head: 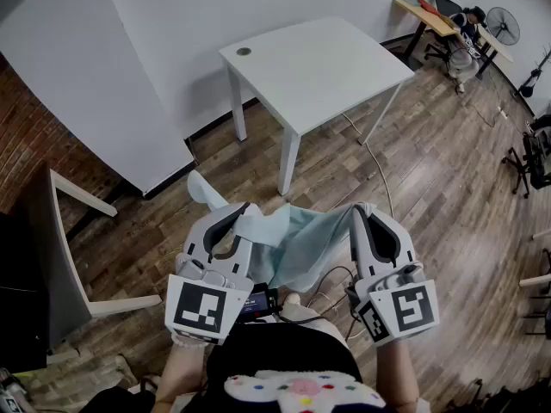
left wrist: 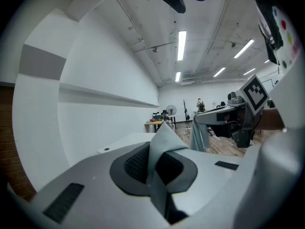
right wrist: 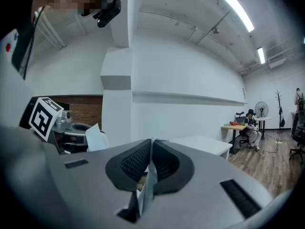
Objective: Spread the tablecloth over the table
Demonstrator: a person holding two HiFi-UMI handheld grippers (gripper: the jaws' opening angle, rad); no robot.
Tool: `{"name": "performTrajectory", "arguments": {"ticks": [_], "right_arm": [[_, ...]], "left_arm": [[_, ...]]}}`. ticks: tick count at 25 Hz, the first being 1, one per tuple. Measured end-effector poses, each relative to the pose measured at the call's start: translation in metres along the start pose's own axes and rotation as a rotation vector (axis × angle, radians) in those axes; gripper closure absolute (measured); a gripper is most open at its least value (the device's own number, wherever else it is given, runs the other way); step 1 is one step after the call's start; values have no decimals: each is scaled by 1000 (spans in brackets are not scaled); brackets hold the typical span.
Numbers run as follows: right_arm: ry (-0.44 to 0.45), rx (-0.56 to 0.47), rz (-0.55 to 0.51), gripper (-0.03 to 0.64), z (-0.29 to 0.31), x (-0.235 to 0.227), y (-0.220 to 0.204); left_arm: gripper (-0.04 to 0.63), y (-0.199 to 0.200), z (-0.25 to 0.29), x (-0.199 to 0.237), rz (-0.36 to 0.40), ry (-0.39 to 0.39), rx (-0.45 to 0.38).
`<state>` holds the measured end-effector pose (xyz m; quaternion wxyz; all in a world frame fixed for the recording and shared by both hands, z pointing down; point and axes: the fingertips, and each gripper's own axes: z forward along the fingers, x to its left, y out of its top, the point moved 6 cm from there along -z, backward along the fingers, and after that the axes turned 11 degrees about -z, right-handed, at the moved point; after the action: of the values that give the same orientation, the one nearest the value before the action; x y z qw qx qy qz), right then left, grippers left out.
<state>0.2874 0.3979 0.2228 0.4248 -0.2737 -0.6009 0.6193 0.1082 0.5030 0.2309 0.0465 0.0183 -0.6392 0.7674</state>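
A pale blue-green tablecloth (head: 301, 241) hangs slack between my two grippers in the head view, in front of the white table (head: 318, 67). My left gripper (head: 244, 209) is shut on one edge of the cloth, and a corner of it sticks up past the jaws (head: 204, 190). My right gripper (head: 357, 211) is shut on the other edge. In the left gripper view the tablecloth (left wrist: 159, 144) is pinched between the dark pads. The right gripper view shows a thin fold of the tablecloth (right wrist: 148, 175) clamped between its pads, with the white table (right wrist: 202, 144) beyond.
A white chair (head: 73, 256) stands at the left by a brick wall (head: 26, 136). Cables (head: 366, 157) trail over the wooden floor under the table. A person sits at a desk (head: 443, 20) in the far right corner, near a fan (head: 502, 24).
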Motion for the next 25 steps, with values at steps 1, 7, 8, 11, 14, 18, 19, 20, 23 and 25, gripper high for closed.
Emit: {"name": "performTrajectory", "arguments": {"ticks": [1,7,8,11,14,18,19,20,23,25], "right_arm": [[0,0,0,581,1,0,1],[5,-1,2,581,3,-4,0],[7,-1,1,581,3,-4,0],[14,-2,-3,581,4,-4,-1],[23,-12,21,581,4,-8,-1],[38,-46,69,581,2,-19,3],[41,-54,68,581,1,-21,5],[45,-60,65,581,0,-23,7],[62,-80,59,581,-3,-29,11],[70,-98,60,581,-6,-33,13]], "left_arm": [[580,1,1,1,1,0,0],[580,3,4,0,10,7,-1],[580,3,4,0,12,9,0],[580,4,5,-1,18,17,-1],[580,7,6,-5,48,30,-2],[580,15,7,-13,49,48,-18],[580,18,7,-15,39,55,-24],[580,20,7,-16,31,62,-30],[580,25,7,-19,32,83,-45],[580,29,8,-24,37,89,-55]]}}
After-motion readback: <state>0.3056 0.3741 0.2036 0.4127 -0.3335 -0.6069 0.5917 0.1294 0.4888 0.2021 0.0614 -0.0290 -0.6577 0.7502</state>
